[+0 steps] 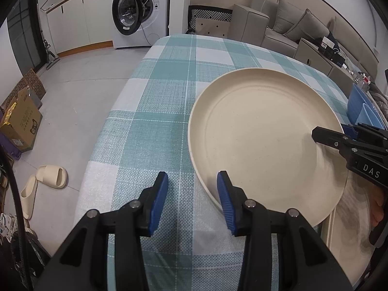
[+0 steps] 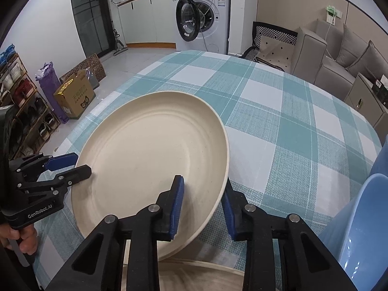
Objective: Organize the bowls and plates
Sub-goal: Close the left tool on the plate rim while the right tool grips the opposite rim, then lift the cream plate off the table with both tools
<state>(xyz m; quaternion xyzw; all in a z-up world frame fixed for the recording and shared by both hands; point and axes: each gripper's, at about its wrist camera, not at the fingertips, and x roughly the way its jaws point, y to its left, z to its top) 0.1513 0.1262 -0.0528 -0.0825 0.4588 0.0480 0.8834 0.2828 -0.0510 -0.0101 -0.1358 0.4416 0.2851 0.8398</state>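
Note:
A large cream plate [image 1: 262,140] [image 2: 150,155] hangs tilted over the teal checked tablecloth [image 1: 157,111] [image 2: 278,126]. My right gripper [image 2: 202,208] is shut on its near rim, one blue pad inside the dish and the other behind the rim; it shows in the left wrist view as the right gripper [image 1: 332,132]. My left gripper [image 1: 192,198] [image 2: 77,165] straddles the opposite rim. Its right pad lies on the plate's inner face, and cloth shows between its left pad and the rim. Another cream plate [image 2: 194,274] [image 1: 351,218] lies below, partly hidden.
Blue bowls [image 2: 359,218] [image 1: 359,106] stand at the table's right. The table's left edge drops to a tiled floor with slippers [image 1: 51,177] and a cardboard box [image 2: 75,97]. A washing machine [image 2: 203,14] and a grey sofa [image 1: 291,24] stand beyond. A hand [image 2: 21,240] holds the left gripper.

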